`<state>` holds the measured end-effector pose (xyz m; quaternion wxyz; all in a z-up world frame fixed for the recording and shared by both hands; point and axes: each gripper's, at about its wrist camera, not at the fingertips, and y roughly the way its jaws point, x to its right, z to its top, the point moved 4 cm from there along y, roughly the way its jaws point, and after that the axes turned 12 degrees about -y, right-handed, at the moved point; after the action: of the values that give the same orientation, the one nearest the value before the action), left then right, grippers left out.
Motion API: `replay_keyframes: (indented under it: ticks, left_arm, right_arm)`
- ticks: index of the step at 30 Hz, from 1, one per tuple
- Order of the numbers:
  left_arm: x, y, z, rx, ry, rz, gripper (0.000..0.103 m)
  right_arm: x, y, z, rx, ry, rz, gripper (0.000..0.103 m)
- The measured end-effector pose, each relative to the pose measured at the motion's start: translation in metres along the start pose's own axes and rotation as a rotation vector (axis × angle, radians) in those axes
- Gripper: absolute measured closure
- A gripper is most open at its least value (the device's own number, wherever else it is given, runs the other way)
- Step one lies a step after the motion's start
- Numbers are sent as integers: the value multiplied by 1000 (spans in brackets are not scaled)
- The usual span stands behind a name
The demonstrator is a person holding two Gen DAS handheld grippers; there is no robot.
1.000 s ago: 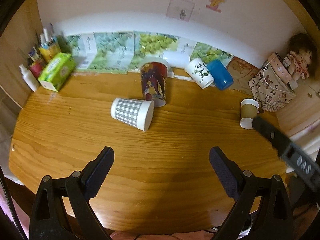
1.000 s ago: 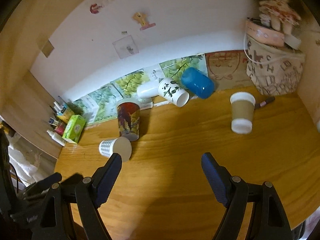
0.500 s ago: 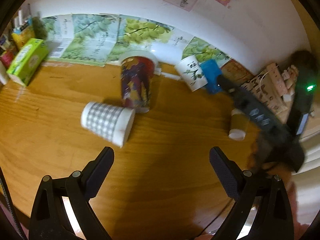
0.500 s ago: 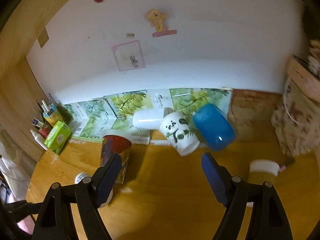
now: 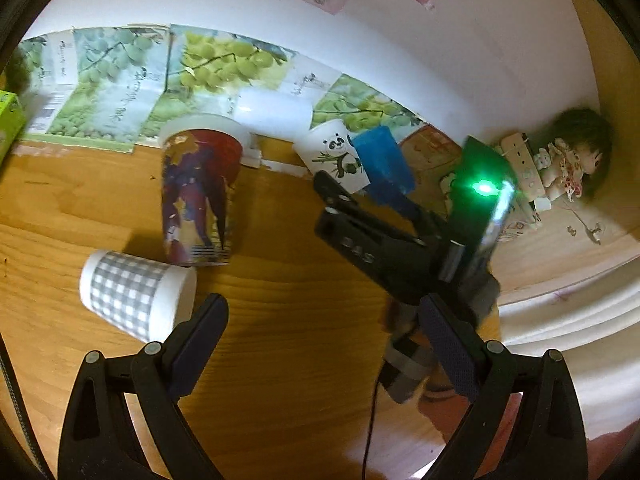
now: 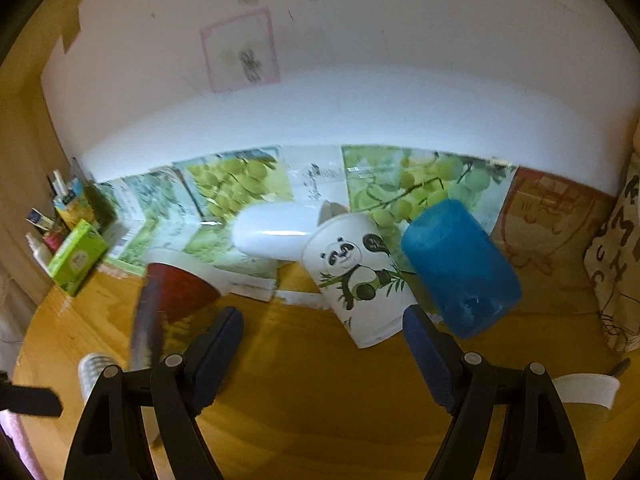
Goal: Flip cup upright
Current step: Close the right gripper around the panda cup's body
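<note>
Several cups lie on the wooden table (image 5: 288, 288). A white panda cup (image 6: 358, 276) lies tipped against a plain white cup (image 6: 272, 230) and a blue cup (image 6: 460, 266); all three show in the left wrist view too, the panda cup (image 5: 340, 156) behind my right gripper. My right gripper (image 6: 324, 344) is open and empty, just short of the panda cup. A grey checked cup (image 5: 132, 294) lies on its side in front of a tall red-and-blue cup (image 5: 198, 196) standing mouth down. My left gripper (image 5: 324, 344) is open and empty, right of the checked cup.
Grape posters (image 6: 240, 184) lean on the back wall. A green box (image 6: 78, 256) and bottles stand at the far left. A brown paper cup (image 6: 584, 400) stands mouth down at the right. A patterned bag (image 6: 618, 264) and a doll (image 5: 576, 160) sit in the right corner.
My right gripper has moved forward and down toward the panda cup and the blue cup. My left gripper has moved closer to the table and to the right; the cups loom larger.
</note>
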<state>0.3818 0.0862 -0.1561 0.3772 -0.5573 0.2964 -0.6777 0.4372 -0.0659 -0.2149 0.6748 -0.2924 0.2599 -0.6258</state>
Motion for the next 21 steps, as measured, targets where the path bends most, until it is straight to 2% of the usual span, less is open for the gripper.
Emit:
replay_keyframes:
  ticks: [8, 13, 16, 21]
  left_arm:
    - [0, 8, -1, -20, 2, 7, 6]
    - [-3, 6, 0, -12, -10, 13, 6]
    - [-6, 4, 1, -7, -24, 14, 6]
    - [-9, 0, 1, 3, -35, 17, 6]
  right_arm:
    - [1, 26, -6, -16, -3, -15, 20]
    - [-3, 38, -6, -36, -15, -6, 25]
    - [-6, 45, -7, -55, -32, 7, 34]
    - [-10, 50, -7, -79, -50, 2, 60]
